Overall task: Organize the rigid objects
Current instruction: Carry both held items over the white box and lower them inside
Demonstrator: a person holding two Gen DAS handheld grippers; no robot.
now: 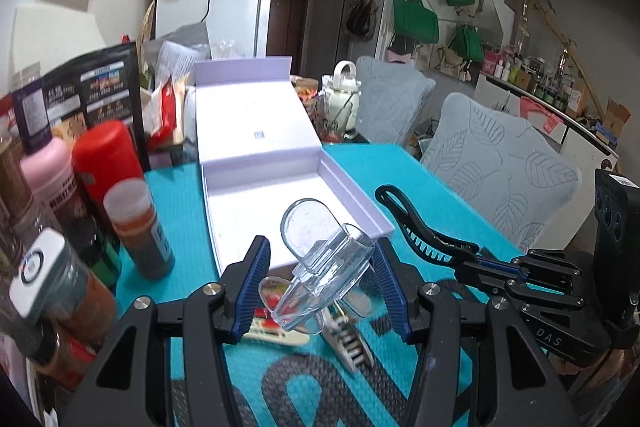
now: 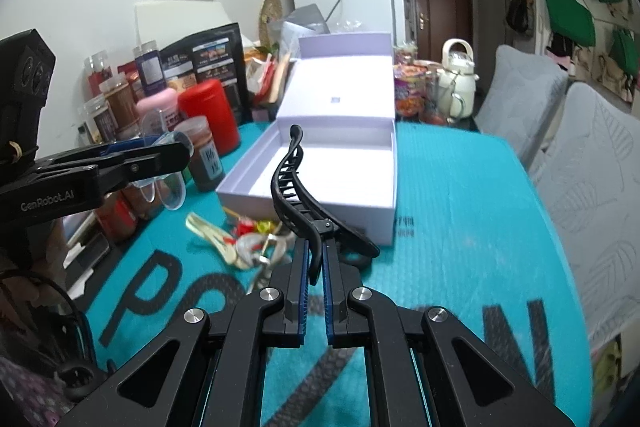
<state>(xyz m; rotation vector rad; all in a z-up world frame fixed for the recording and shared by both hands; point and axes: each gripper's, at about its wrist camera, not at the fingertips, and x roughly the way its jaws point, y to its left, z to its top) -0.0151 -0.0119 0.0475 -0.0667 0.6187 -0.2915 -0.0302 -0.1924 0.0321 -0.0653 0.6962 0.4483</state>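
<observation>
My left gripper [image 1: 322, 267] is shut on a clear plastic hair clip [image 1: 308, 231], held tilted in the air over the near edge of the open white box [image 1: 360, 195]. My right gripper [image 2: 316, 255] is shut on the handle of a black toothed hair clip [image 2: 286, 179], whose curved jaw rises in front of the box [image 2: 320, 203]. The left wrist view has the black clip [image 1: 408, 223] and the right gripper [image 1: 480, 263] to the right of the box. In the right wrist view the left gripper [image 2: 176, 151] holds the clear clip [image 2: 172, 187] at the left.
Several more hair clips [image 2: 240, 235] lie on the turquoise mat [image 2: 460, 207] before the box. Bottles and jars [image 1: 108, 167] crowd the left side. A cream kettle [image 2: 456, 83] stands behind the box, and two grey padded chairs [image 1: 500, 171] flank the table's right edge.
</observation>
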